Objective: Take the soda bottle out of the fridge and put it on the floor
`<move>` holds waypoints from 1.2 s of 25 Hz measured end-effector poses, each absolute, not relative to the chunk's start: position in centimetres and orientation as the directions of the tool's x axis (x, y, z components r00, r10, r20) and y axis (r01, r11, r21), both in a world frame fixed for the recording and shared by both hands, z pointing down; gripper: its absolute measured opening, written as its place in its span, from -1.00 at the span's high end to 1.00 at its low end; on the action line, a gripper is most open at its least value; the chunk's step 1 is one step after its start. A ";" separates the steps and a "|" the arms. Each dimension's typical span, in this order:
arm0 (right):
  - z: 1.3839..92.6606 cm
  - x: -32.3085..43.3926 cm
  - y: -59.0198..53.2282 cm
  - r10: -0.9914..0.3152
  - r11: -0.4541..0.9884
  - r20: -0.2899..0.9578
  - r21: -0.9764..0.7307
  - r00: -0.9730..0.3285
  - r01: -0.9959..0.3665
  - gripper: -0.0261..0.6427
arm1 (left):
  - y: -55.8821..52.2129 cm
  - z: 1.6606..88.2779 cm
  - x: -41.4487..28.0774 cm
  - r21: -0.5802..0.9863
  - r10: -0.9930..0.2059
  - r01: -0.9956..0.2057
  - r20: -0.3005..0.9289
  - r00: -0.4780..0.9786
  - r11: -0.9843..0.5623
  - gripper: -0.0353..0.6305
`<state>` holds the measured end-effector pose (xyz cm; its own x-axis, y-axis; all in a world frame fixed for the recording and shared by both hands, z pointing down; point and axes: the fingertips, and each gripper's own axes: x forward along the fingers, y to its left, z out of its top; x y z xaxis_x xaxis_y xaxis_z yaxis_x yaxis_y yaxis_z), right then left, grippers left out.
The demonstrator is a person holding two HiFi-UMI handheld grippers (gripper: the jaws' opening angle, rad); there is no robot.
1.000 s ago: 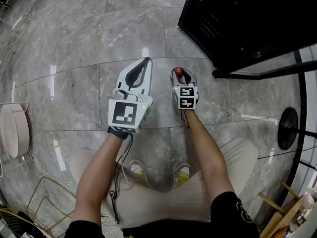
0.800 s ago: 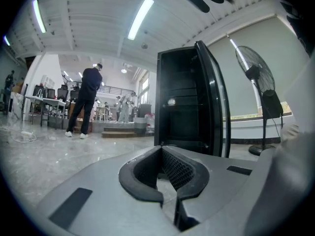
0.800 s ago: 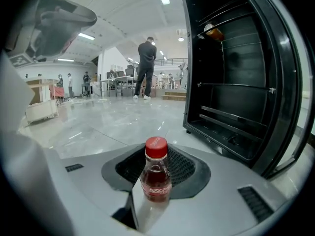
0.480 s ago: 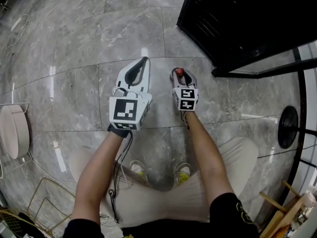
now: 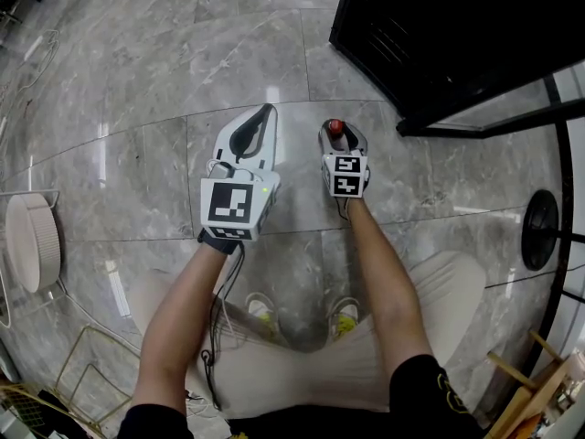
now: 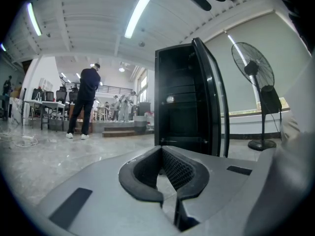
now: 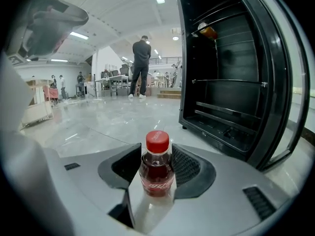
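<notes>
Head view: the black fridge (image 5: 439,35) stands open at the upper right on the grey marble floor (image 5: 137,90), its door (image 5: 484,117) swung out. Just off the fridge's near corner, the right claw (image 5: 335,122) reaches low around the soda bottle (image 5: 335,127), whose red cap shows between the jaws. The left claw (image 5: 268,110) is held beside it, on the side away from the fridge, with its jaw tips together.

Left gripper view: the jaws meet at their tips, leaving only the oval hollow behind them, and nothing sits in it. Past them the fridge rises dark with its door open. A standing fan (image 6: 253,70) is to the fridge's right, and a person (image 6: 87,102) in dark clothes stands well off to the fridge's left.

Right gripper view: the soda bottle stands upright on the floor between the jaws, with dark drink, a red cap and a red label. The jaws have just been opening – the pads flank the bottle closely without squeezing it, a sliver of gap showing at one side. The fridge stands just beyond the bottle, to the right, with wire shelves inside
</notes>
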<state>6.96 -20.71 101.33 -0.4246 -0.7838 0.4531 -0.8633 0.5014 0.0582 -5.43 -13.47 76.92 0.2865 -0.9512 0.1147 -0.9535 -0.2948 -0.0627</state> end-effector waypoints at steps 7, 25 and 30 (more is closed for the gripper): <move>101.6 7.4 -20.2 -0.771 0.494 0.478 0.028 -0.422 -0.869 0.29 | -13.3 76.4 -5.2 -0.077 -0.953 -0.952 0.094 0.289 -0.297 0.84; 89.9 7.5 -17.1 -0.714 0.502 0.562 -0.003 -0.417 -0.865 0.38 | -14.7 75.7 -3.6 -0.018 -0.943 -0.945 0.078 0.325 -0.327 0.84; 82.7 8.4 -17.1 -0.720 0.559 0.474 -0.037 -0.507 -0.828 0.45 | -14.7 76.7 -3.7 -0.016 -0.933 -0.937 0.108 0.344 -0.348 0.84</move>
<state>8.42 -17.10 82.67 -0.5070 -0.7200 0.4738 -0.8284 0.5588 -0.0373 -3.71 -14.66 76.74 0.3443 -0.9326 0.1082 -0.9374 -0.3480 -0.0162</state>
